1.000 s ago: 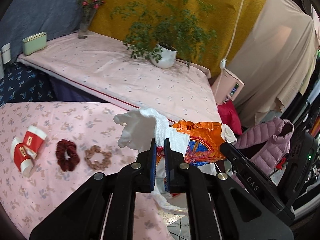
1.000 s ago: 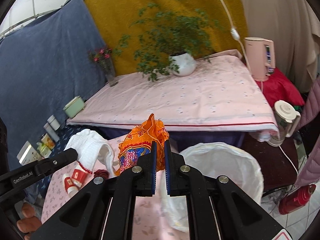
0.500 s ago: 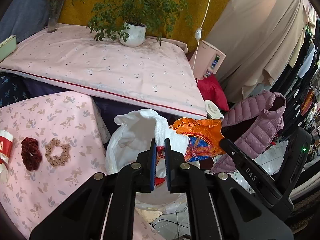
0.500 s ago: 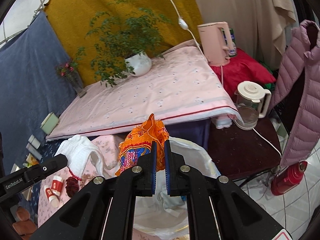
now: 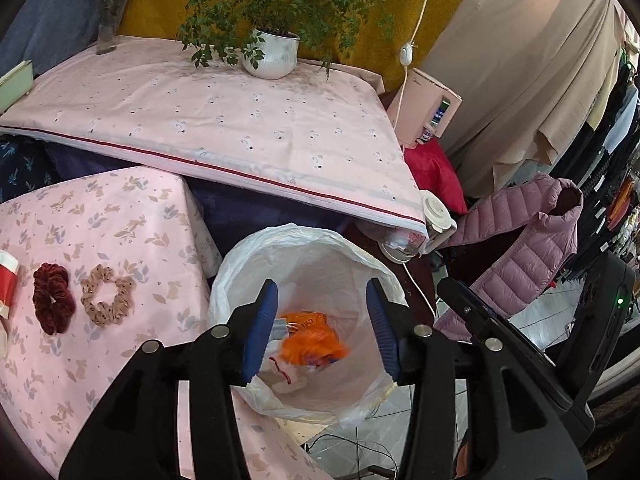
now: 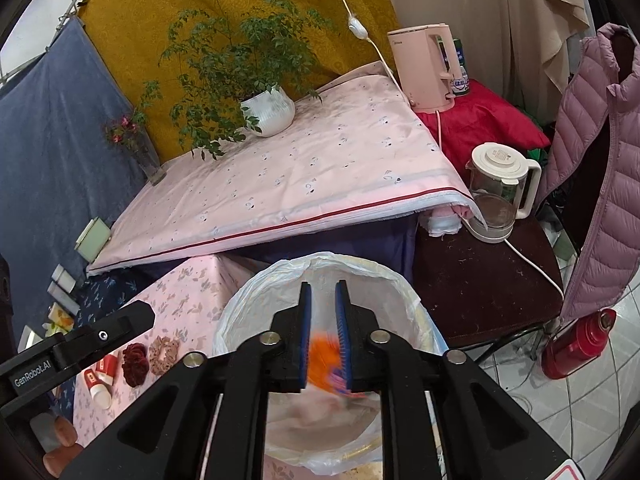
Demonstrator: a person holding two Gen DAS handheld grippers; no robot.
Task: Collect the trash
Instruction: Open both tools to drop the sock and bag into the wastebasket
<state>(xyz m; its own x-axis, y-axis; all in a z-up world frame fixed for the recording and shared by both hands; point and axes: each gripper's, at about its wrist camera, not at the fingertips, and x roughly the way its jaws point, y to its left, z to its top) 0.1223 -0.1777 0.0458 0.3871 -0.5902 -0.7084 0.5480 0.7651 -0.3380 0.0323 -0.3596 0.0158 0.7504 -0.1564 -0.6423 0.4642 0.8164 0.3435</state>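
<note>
A bin lined with a white plastic bag (image 5: 304,240) stands beside the pink floral table; it also shows in the right wrist view (image 6: 256,292). An orange snack wrapper (image 5: 312,344) lies inside it, blurred, with white tissue (image 5: 276,356) beside it. The wrapper also shows blurred in the right wrist view (image 6: 320,364). My left gripper (image 5: 322,320) is open and empty above the bin mouth. My right gripper (image 6: 323,312) is open with a narrow gap, above the bin, nothing held.
On the floral table (image 5: 100,216) lie a dark red scrunchie (image 5: 52,304), a beige scrunchie (image 5: 106,300) and red-and-white tubes (image 6: 100,380). A potted plant (image 5: 272,52) stands on the far table. A kettle (image 6: 500,192) and a purple jacket (image 6: 600,180) are at the right.
Both grippers opened over the bin. The white tissue and the orange wrapper dropped from the jaws into the bag.
</note>
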